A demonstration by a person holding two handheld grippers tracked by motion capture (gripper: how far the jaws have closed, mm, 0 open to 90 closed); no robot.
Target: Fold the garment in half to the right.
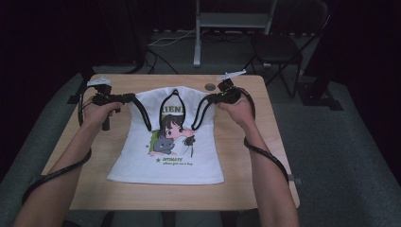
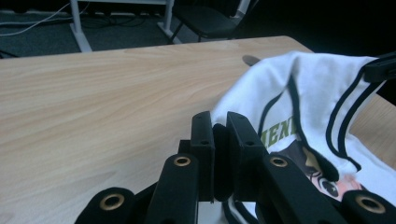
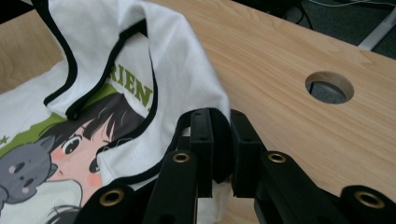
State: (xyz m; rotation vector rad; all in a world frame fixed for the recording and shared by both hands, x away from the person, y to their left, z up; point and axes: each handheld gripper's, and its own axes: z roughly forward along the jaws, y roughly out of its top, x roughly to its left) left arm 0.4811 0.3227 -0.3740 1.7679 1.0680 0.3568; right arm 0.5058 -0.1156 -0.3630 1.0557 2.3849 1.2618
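Note:
A white T-shirt with black trim and a cartoon girl print lies on the wooden table, its hem toward the person. My left gripper is shut on the shirt's left shoulder; black trim is pinched between its jaws in the left gripper view. My right gripper is shut on the right shoulder, fabric bunched between its jaws. The shoulders are lifted off the table and the collar sags between them. Green letters show under the raised cloth.
A round cable hole pierces the table near its far edge, just left of my right gripper; it is also in the right gripper view. A dark folding chair and a metal stand are beyond the table.

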